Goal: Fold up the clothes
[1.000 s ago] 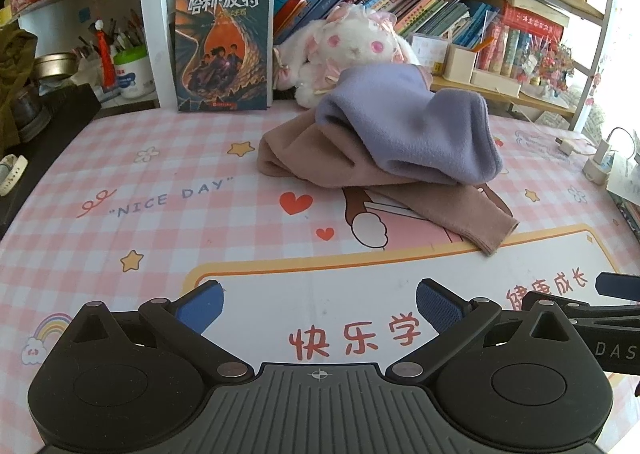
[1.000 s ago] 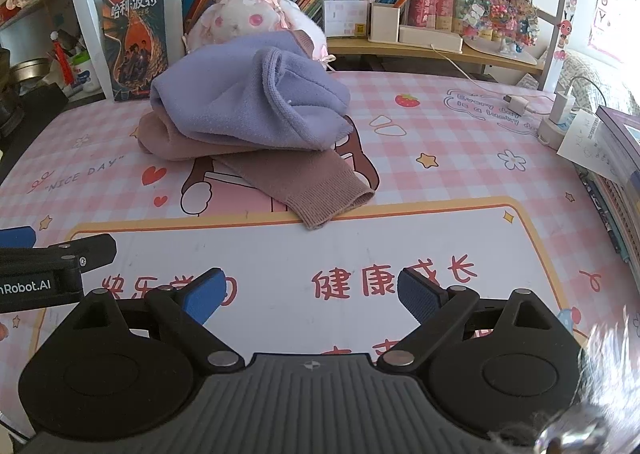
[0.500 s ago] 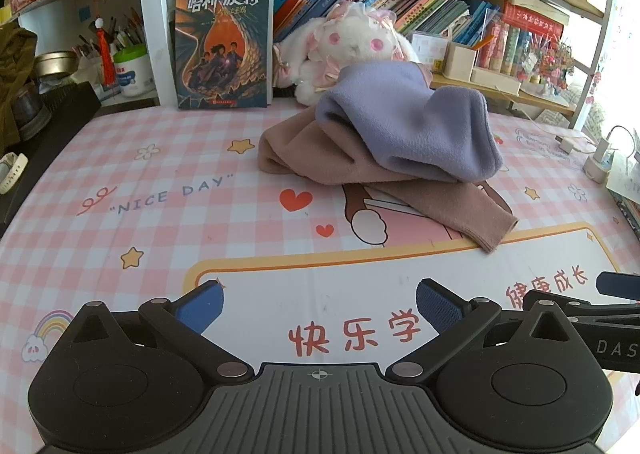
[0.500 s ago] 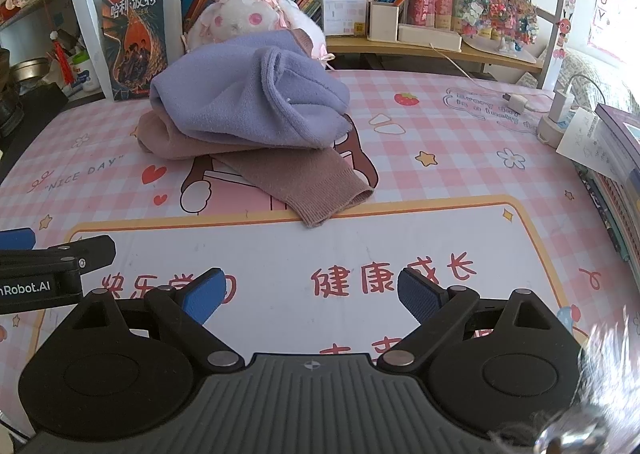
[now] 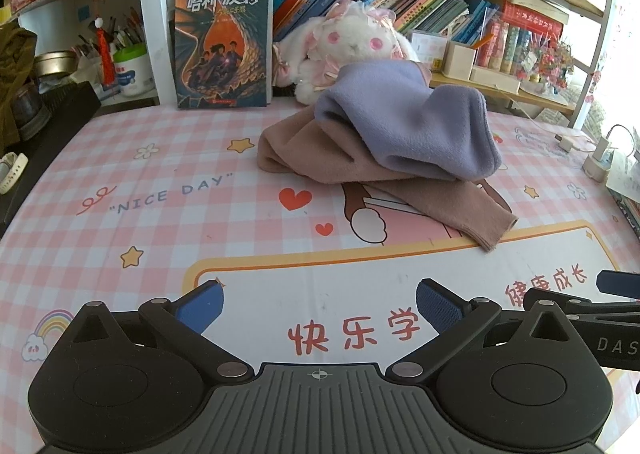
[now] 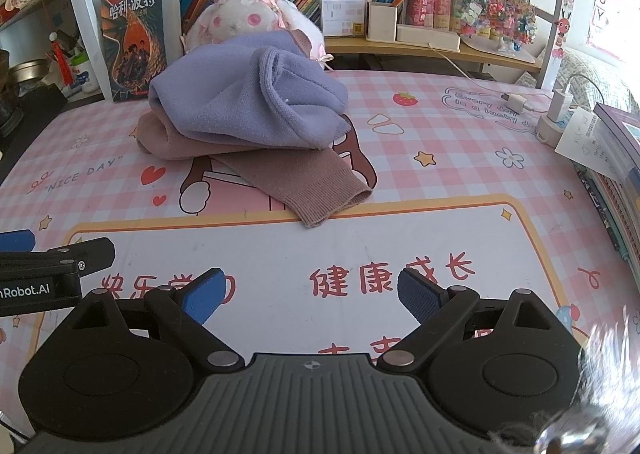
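A crumpled lilac fleece garment (image 5: 412, 126) lies on top of a crumpled brown knit garment (image 5: 304, 150) at the far middle of the table; both show in the right wrist view too, lilac (image 6: 244, 102) over brown (image 6: 316, 190). A brown sleeve cuff (image 5: 492, 230) points toward me. My left gripper (image 5: 318, 304) is open and empty, low over the white mat, well short of the clothes. My right gripper (image 6: 310, 296) is open and empty, beside the left one, also short of the cuff (image 6: 320, 210).
A pink checked table mat (image 5: 120, 182) covers the table. A plush rabbit (image 5: 352, 42), a standing book (image 5: 222, 50) and bookshelves are behind the clothes. A charger and cable (image 6: 556, 110) lie at the right, with stacked books (image 6: 616, 158) at the right edge.
Both grippers have lifted or tilted very slightly, so the clothes sit a little lower in view. The clothes have not moved and the jaws stay open.
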